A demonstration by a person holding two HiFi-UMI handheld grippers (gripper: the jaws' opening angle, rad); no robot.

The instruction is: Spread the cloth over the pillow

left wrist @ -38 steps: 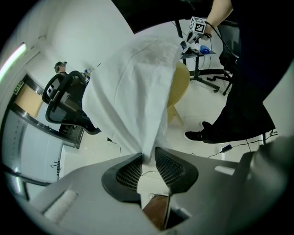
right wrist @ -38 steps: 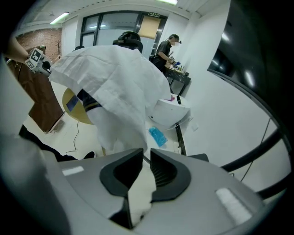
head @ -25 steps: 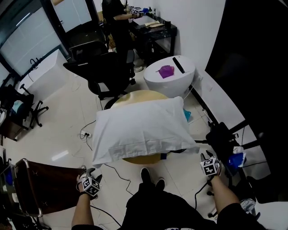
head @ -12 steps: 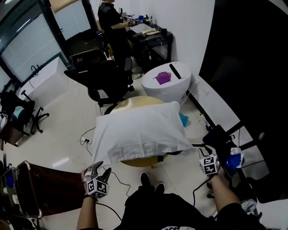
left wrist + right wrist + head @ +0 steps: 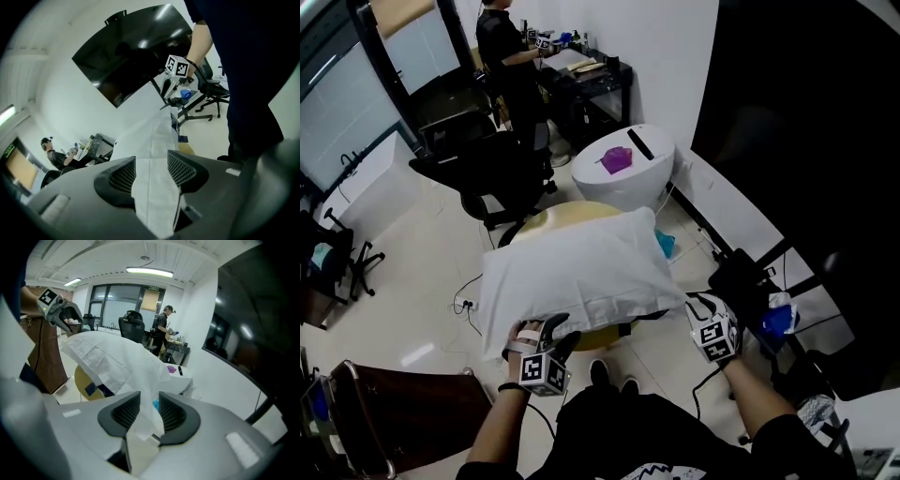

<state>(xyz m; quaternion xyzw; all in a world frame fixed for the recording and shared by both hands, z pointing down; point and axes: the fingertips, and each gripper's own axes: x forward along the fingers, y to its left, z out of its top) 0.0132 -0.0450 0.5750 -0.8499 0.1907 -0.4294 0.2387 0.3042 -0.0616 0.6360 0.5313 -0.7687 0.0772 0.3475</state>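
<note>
A white cloth (image 5: 572,272) lies spread over a round yellow pillow (image 5: 551,215), whose rim shows at the back and under the front edge. My left gripper (image 5: 542,330) is at the cloth's near left corner, shut on it. In the left gripper view the cloth (image 5: 154,187) fills the gap between the jaws of that gripper (image 5: 151,166). My right gripper (image 5: 698,306) is shut on the near right corner. In the right gripper view the cloth (image 5: 108,357) runs out from its jaws (image 5: 149,405) to the left gripper (image 5: 65,315).
A white round table (image 5: 628,187) with a purple item (image 5: 616,159) stands behind the pillow. A black office chair (image 5: 487,169) is at back left, with a person (image 5: 502,47) at a black desk (image 5: 586,75). A brown chair (image 5: 403,412) is near left, dark gear (image 5: 741,281) at right.
Both grippers have come up and in toward the pillow, the left one farthest, to the right. The cloth's near edge has lifted with them.
</note>
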